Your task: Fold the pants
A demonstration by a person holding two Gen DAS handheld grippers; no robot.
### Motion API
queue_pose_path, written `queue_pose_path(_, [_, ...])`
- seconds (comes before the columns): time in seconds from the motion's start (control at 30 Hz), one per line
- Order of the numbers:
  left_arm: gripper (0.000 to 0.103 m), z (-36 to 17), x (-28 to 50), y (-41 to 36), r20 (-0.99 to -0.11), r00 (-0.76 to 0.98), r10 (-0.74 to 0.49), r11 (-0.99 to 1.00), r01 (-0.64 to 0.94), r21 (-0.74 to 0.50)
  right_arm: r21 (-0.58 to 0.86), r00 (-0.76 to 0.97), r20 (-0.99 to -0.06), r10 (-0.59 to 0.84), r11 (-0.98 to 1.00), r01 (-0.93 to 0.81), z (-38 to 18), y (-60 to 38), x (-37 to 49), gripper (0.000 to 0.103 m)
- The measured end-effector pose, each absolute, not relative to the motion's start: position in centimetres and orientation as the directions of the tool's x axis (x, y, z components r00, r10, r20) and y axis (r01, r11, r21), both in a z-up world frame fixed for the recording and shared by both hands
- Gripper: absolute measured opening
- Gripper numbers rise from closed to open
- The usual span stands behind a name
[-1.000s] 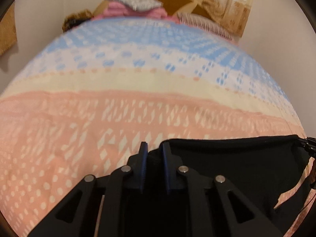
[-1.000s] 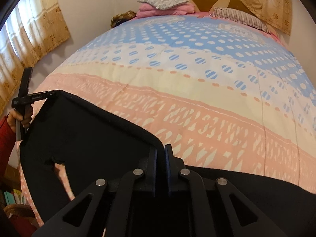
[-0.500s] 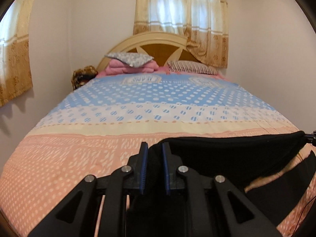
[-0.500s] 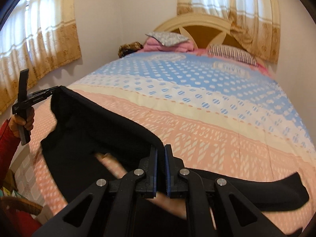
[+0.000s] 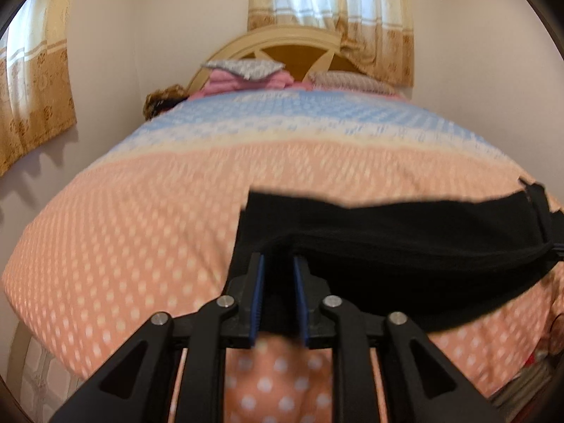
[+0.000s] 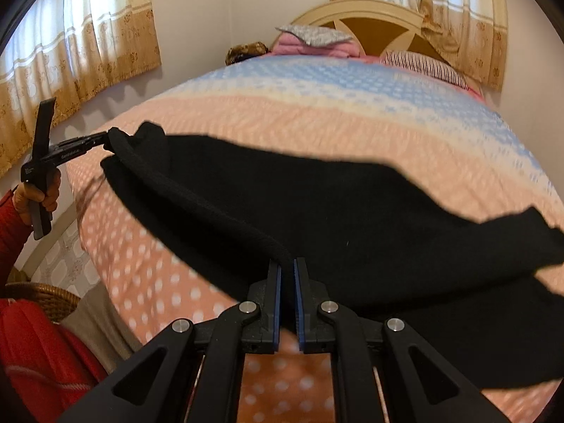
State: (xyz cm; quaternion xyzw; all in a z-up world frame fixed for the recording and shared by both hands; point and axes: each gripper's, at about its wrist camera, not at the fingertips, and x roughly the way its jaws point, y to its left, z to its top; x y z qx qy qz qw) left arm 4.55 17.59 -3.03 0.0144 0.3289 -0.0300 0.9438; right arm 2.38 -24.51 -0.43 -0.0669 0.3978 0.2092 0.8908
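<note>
left gripper pinches waistband, pads a bit apart | right gripper pinches other end, pads nearly together | black pants stretched between my grippers over the bed, legs flung toward 3 o'clock | risk: band slips from my looser left grip, legs land bunched, crooked fold

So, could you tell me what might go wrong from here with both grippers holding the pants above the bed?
1. The left gripper pinches only the edge of the black pants, so the cloth may slip out as it is swung.
2. The legs trail loose toward the right and the frames are blurred, so the pants could land creased on the bedspread.
3. The right gripper also grips just the waistband rim; an uneven pull might skew the fold.
</note>
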Motion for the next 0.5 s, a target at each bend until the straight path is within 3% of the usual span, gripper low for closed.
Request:
queue_pose_path(0.07, [0.024,-4.5,4.2,18.2,-0.655,0.756,0.005,0.999,0.024,0.036,0.040,0.583,-0.750,0.311,0.902,-0.430,-1.6,-24.4,2.0,0.007])
queue_pose_path(0.13, [0.041,-5.3,4.0,19.6,-0.680,0.733,0.020,1.000,-0.018,0.009,0.011,0.568,-0.769,0.292,0.895,-0.446,-2.5,-23.8,1.6,0.007])
queue_pose_path(0.17, [0.044,-5.2,3.8,20.2,-0.676,0.736,0.019,0.999,-0.035,-0.011,-0.001,0.564,-0.776,0.283,0.893,-0.449,-2.8,-23.7,1.3,0.007])
queue_pose_path(0.3, [0.047,-4.2,3.4,22.0,-0.674,0.737,0.043,0.996,-0.084,-0.029,-0.033,0.567,-0.779,0.268,0.886,-0.463,-2.8,-23.9,0.9,0.009])
queue_pose_path(0.43, [0.055,-1.9,2.4,23.5,-0.642,0.760,0.102,0.991,-0.137,-0.004,0.049,0.511,-0.793,0.331,0.871,-0.488,-1.3,-24.0,0.7,0.035])
queue_pose_path(0.5, [0.056,-0.8,2.1,23.8,-0.614,0.780,0.120,0.988,-0.157,-0.007,0.109,0.504,-0.764,0.403,0.850,-0.515,0.5,-24.1,0.2,0.037])
